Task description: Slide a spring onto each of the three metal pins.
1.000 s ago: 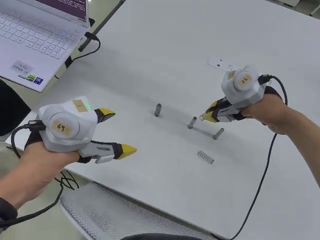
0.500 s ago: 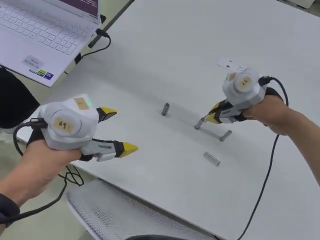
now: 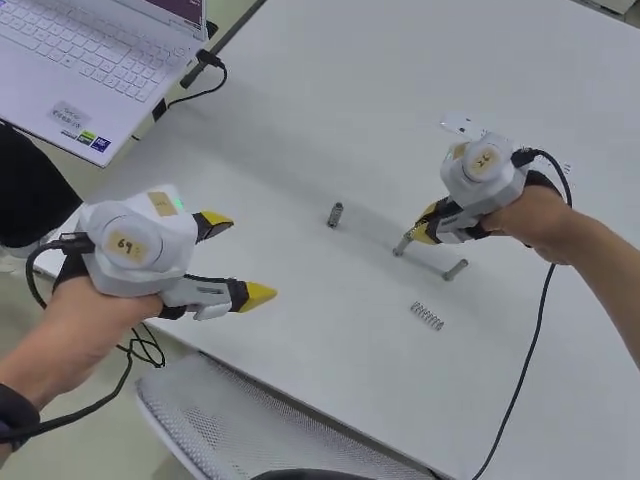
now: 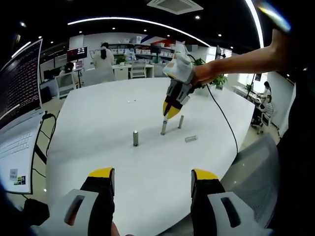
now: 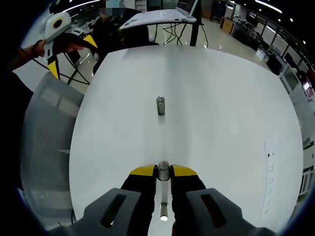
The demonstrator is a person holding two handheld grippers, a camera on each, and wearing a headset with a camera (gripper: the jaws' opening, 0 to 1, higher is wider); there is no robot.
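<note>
Although the whole head view has slid since a second ago, that is the camera's doing: the white worktop (image 3: 330, 90), the open laptop (image 3: 90, 60) at its far left corner and the mesh chair (image 3: 230, 420) below its near edge lie as they did. Stickers on the laptop's palm rest are too small to read.

The left gripper (image 3: 237, 257) hangs off the worktop's near left edge much as before. Its yellow-tipped fingers (image 4: 101, 173) are spread wide with nothing between them, and a round label on its body reads "69".

The right gripper (image 3: 418, 237) has closed in on the middle pin (image 3: 401, 246). A second ago its tips stood just right of that pin; now they sit at its top. Its fingers (image 5: 143, 171) are drawn narrow, pinching a spring (image 5: 163, 171) between the tips. Its own round label is too blurred to read.

Three pins stand in a row. The left pin (image 3: 337, 207) is well apart from both grippers and already wears a fitted spring (image 5: 160, 105). The right pin (image 3: 455, 269) is bare, just beside the right gripper. A loose spring (image 3: 427, 316) lies flat on the worktop near the right pin, on the person's side, where it lay before.
</note>
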